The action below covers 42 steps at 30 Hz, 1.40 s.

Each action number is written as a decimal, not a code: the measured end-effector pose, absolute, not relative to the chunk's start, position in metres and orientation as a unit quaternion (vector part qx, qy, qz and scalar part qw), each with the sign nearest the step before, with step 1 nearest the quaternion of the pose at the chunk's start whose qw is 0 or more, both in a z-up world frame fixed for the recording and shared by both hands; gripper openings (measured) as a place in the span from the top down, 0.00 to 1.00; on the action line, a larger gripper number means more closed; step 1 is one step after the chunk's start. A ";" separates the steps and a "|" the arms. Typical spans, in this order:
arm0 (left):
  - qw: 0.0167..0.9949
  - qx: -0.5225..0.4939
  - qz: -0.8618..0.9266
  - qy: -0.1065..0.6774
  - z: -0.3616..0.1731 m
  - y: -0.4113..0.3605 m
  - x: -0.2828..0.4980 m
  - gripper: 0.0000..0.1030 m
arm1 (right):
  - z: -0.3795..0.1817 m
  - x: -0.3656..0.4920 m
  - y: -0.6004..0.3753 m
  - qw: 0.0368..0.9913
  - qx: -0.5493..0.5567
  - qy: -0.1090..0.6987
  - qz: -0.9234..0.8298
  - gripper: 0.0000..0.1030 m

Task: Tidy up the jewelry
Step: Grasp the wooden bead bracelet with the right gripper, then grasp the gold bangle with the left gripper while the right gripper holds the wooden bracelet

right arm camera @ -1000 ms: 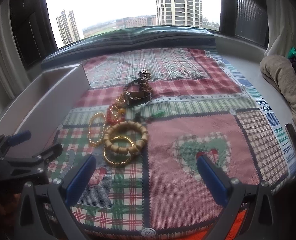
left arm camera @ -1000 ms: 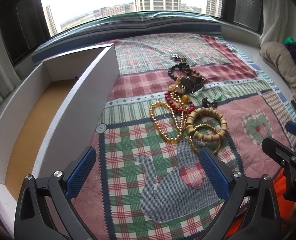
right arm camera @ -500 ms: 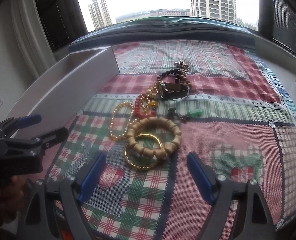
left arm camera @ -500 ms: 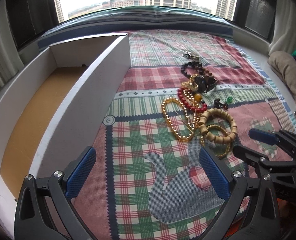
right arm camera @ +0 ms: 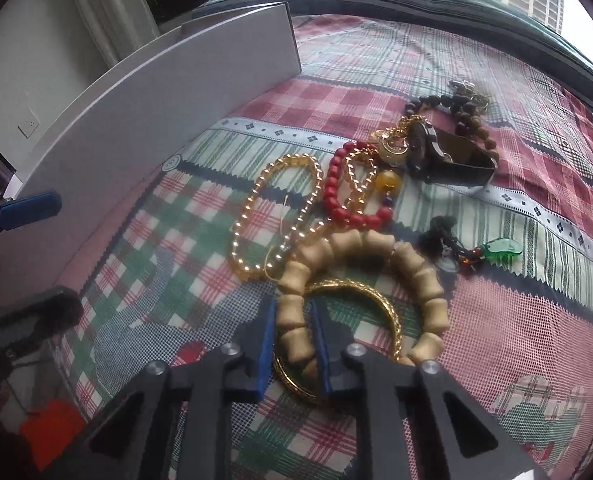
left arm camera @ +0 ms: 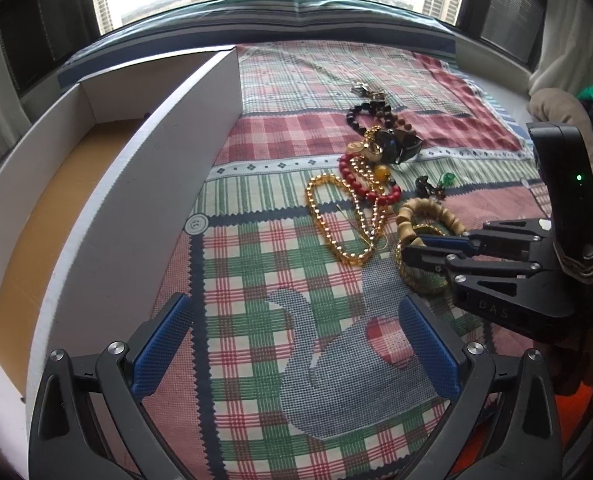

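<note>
A: Far left of the left wrist view: white box [left arm camera: 144, 184], tan floor bare, set just beside the pile for loading, presumably. Left gripper [left arm camera: 292, 344]?

B: Bottom centre, gaping wide over the quilt [left arm camera: 256, 280], gripping nothing. Likely kept free.

A: Right gripper [right arm camera: 292, 344]?

B: Lower centre of the right wrist view: clenched on the wooden bead bracelet [right arm camera: 376, 248], blue pads pinching one side. Gold bangle [right arm camera: 388, 308] lying inside that loop, so liable to snag. Red beads [right arm camera: 336, 196] and watch [right arm camera: 448, 152] untouched, upper right.
</note>
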<state>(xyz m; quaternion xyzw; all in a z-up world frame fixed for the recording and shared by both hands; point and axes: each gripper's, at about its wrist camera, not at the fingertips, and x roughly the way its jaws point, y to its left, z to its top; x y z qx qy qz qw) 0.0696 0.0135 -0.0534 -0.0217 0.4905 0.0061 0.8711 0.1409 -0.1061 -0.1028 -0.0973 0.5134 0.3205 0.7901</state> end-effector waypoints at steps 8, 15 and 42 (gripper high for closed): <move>0.847 -0.047 -0.046 0.528 -0.066 -0.011 0.083 0.01 | -0.056 0.128 -0.180 0.844 0.038 0.457 0.278 0.86; 0.849 -0.029 -0.007 0.527 -0.084 -0.055 0.112 0.08 | -0.018 0.090 -0.235 0.888 0.091 0.392 0.222 0.86; 0.854 -0.129 -0.039 0.502 -0.005 0.040 0.041 0.97 | 0.001 0.054 -0.208 0.883 0.095 0.374 0.265 0.86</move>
